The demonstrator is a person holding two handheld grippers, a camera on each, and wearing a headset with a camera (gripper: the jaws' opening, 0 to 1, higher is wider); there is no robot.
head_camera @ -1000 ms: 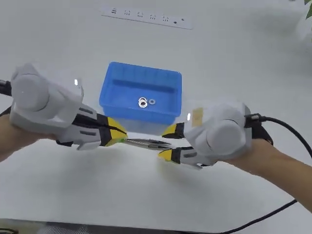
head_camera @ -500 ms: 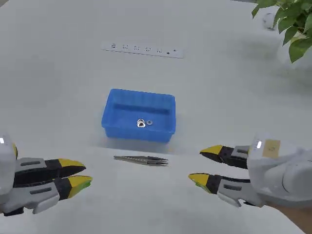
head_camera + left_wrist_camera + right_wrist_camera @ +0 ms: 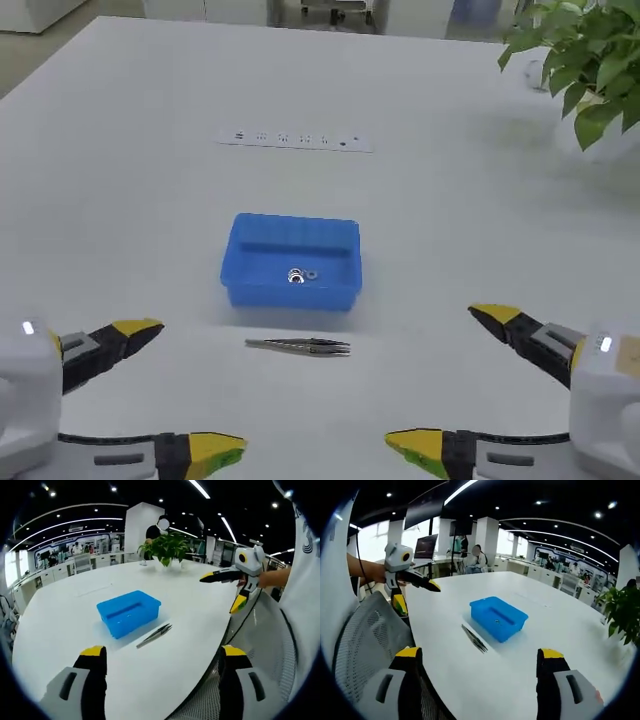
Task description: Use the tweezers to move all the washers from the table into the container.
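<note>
Both grippers gape wide, holding nothing.
The left gripper (image 3: 178,390) sits lower left and the right gripper (image 3: 450,380) lower right. The tweezers (image 3: 298,346) lie on the table (image 3: 450,220) at centre, just below the blue container (image 3: 290,296), which holds the washers (image 3: 300,275).

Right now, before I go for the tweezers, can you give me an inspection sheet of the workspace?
Surface: white table, bare around the work.
Job's things: blue container holds a few washers; none seen loose on the table. The tweezers lie flat just in front of the container, ungripped.
Clutter: power strip beyond the container.
Grippers: left gripper and right gripper both open, empty, at the near edge either side of the tweezers.
Cables: nothing seen on the table.
Surroundings: plant at the far right; mesh chair beside the table; open office behind.
</note>
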